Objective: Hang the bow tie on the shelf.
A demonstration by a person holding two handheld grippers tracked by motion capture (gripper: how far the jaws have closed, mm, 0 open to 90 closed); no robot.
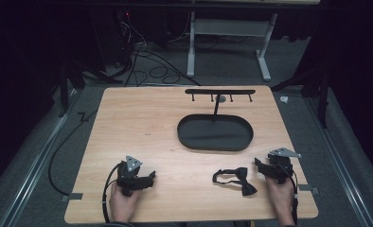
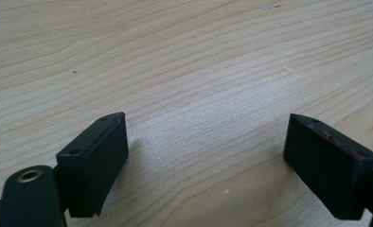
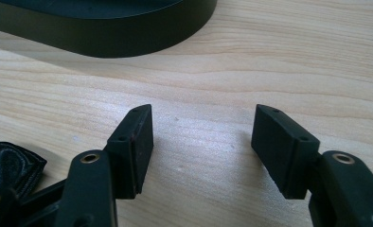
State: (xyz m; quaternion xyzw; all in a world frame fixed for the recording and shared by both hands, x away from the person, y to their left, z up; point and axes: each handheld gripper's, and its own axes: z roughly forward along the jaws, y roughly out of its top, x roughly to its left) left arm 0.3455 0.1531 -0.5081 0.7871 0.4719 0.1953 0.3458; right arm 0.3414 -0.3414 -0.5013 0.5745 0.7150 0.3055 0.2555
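Both grippers rest on the worktop, jaws apart and empty — left gripper at seven o'clock, right gripper at four, just beside the black bow tie.

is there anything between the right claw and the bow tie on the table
Nothing visible. The right claw sits open just right of the black bow tie, with bare table between them. The black tray lies farther back, off that path.
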